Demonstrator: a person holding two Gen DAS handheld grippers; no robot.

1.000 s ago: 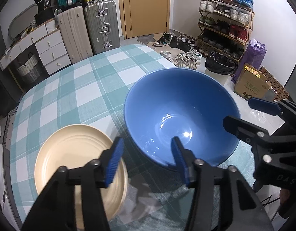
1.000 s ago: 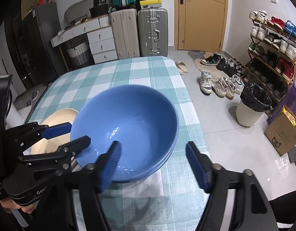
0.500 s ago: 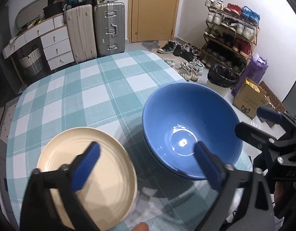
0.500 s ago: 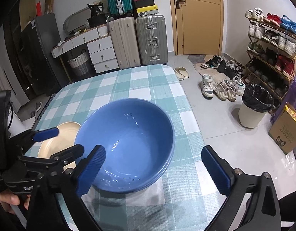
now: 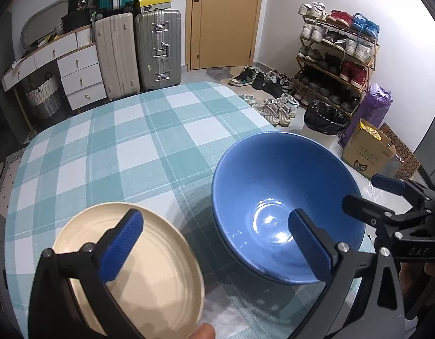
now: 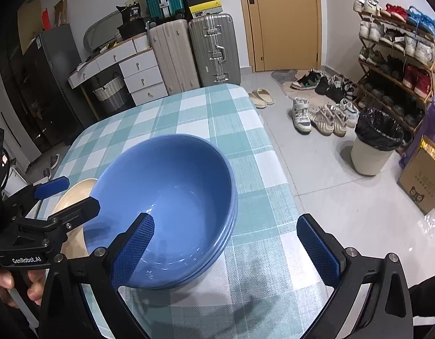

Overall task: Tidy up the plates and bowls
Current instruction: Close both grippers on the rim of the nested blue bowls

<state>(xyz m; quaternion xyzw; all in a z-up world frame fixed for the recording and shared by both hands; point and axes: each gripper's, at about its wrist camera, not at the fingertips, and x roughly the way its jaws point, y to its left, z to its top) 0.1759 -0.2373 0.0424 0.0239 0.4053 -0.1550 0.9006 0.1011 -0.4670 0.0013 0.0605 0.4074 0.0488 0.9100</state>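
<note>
Blue bowls and a cream plate sit side by side on the checked worktop, both grippers hovering empty over them.

The left gripper [image 5: 214,243] has its fingers spread wide, one over the cream plate [image 5: 149,271], the other over the blue bowl stack [image 5: 274,186]. The right gripper [image 6: 225,245] is just as wide, one finger over the bowls' near rim, the other out over the worktop [image 6: 206,113] edge, gripping nothing. The bowls are nested near the worktop's right edge, the plate just beside them.
</note>
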